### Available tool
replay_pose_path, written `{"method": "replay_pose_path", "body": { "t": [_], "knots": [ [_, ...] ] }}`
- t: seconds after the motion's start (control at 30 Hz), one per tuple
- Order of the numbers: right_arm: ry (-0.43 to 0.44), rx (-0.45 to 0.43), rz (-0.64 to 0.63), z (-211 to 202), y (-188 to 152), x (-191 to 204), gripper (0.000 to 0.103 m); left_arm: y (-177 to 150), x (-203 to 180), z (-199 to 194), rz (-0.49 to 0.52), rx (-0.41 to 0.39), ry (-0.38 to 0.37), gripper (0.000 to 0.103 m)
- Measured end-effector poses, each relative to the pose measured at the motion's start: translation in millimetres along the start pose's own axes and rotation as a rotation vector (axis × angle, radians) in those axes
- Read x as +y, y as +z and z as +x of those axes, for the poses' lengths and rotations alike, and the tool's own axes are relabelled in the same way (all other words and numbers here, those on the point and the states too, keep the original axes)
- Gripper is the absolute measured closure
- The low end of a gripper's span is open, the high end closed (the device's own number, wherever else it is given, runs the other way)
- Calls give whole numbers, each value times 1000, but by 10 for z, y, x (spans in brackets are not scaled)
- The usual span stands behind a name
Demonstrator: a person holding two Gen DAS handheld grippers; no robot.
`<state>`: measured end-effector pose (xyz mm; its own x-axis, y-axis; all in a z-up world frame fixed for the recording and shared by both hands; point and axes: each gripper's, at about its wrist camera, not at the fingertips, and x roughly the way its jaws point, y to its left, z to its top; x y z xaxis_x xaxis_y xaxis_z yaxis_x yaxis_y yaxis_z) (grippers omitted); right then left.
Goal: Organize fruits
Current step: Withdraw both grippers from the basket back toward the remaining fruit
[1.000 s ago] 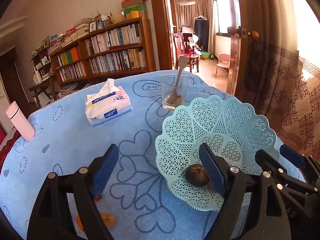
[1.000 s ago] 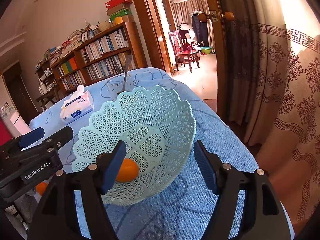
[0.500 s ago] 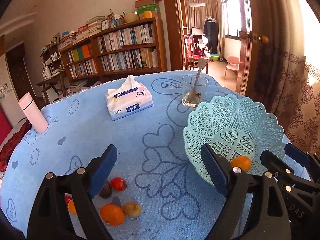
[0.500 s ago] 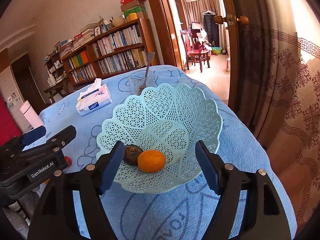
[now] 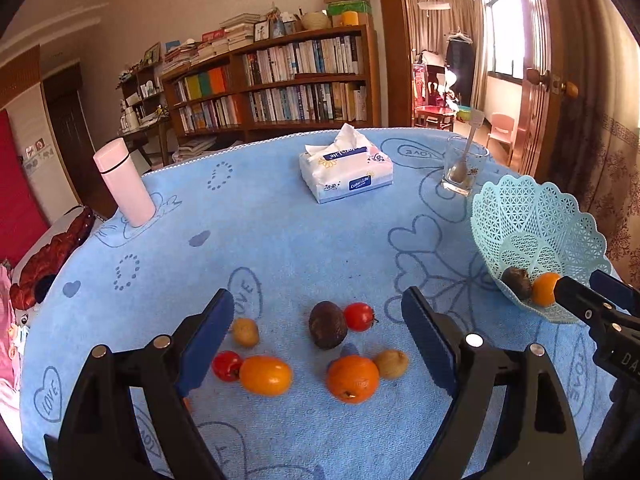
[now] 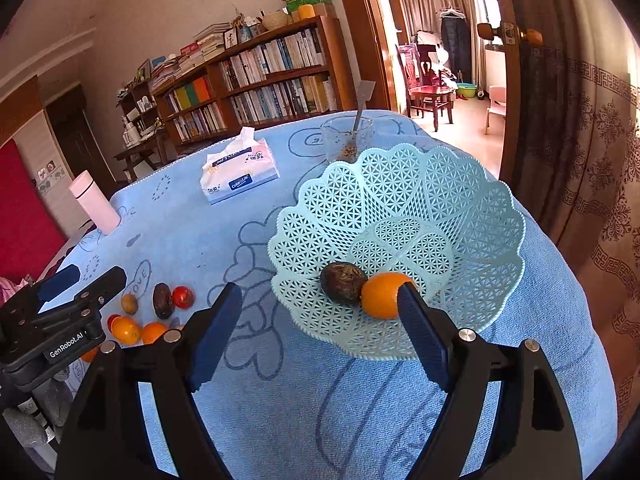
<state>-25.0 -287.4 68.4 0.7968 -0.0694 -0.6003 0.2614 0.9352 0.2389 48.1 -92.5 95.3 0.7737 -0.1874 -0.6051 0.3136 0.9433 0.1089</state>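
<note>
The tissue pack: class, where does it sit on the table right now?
The tissue pack lies on the far part of the blue tablecloth, between the pink flask on the left and the glass on the right in both wrist views.

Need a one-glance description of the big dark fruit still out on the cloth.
On the blue tablecloth, find the loose fruit cluster between the left gripper's open jaws. The dark brown fruit sits at the far middle, touching a red tomato. It is the only dark piece there, and the largest.

Orange fruit [image 5: 543, 289] partly behind right hand-held gripper [image 5: 600, 312]
</note>
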Motion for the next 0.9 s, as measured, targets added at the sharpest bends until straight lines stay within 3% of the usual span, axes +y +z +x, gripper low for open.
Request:
{"method": "replay_pose_path", "body": {
  "t": [0.5, 0.9],
  "knots": [
    [89, 93, -75, 168, -170, 557, 22, -561, 1002, -140, -136, 82, 121, 18],
    [133, 191, -106, 333, -419, 838, 22, -879, 1310, 68, -204, 167, 114, 18]
  ]
}}
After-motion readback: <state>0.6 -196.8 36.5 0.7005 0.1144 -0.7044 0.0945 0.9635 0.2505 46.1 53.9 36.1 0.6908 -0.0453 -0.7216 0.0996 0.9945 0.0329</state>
